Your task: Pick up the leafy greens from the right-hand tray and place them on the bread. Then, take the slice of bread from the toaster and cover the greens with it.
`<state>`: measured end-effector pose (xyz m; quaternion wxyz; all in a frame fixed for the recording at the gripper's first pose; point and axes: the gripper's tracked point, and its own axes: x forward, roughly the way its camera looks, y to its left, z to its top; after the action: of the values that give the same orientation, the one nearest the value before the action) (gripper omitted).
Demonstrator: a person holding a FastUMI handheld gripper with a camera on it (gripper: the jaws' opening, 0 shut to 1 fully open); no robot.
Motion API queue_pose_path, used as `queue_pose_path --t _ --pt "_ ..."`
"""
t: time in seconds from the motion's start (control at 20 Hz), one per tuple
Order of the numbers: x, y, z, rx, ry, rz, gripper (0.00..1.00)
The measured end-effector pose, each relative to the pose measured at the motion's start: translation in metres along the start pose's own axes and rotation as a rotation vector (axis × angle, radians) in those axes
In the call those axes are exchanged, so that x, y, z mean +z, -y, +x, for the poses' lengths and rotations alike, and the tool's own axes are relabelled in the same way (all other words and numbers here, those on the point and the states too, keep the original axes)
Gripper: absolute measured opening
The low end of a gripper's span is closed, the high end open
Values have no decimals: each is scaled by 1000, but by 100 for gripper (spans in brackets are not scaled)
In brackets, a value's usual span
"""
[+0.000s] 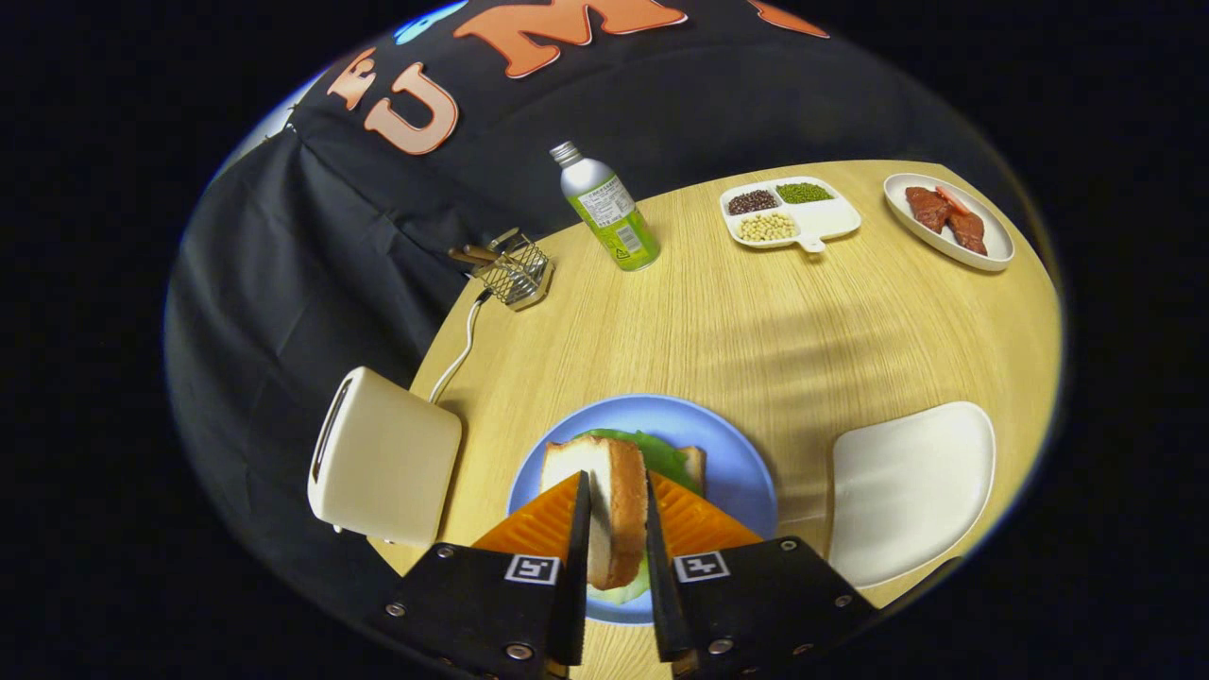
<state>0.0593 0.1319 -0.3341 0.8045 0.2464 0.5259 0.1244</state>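
Holding the toasted bread slice [614, 510] on edge between both fingers, the tool [619, 529] hovers over the green lettuce leaves [661, 453] on the round blue plate [737, 463], probably to cover them.

Round light-wood table [756, 321] filling the booth, black cloth wall [312, 246] hanging in folds behind it, soft shadow bands lying across the tabletop, light falling evenly from above

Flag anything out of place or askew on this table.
Nothing is spilled or damaged. The bottle only seems tilted, likely from the fisheye lens. The bread slice stands on edge because the hand-held gripper holds it above the greens on the blue plate.
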Motion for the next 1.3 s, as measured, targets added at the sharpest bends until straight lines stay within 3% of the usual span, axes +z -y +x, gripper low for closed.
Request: queue_pose_path --t 0.2,0.35,0.65,0.8,0.9,1.05,1.3 --pt "13 10 -8 -51 64 -52 44" --pt "34 6 -32 -63 158 -117 47" --pt "81 -14 -113 -74 404 -264 64" --pt "103 -18 -157 -111 547 -333 80" --pt "116 -23 -189 -132 658 -364 85" --pt "129 -22 -232 -183 802 -410 88" --pt "132 -24 -284 -216 935 -413 89"
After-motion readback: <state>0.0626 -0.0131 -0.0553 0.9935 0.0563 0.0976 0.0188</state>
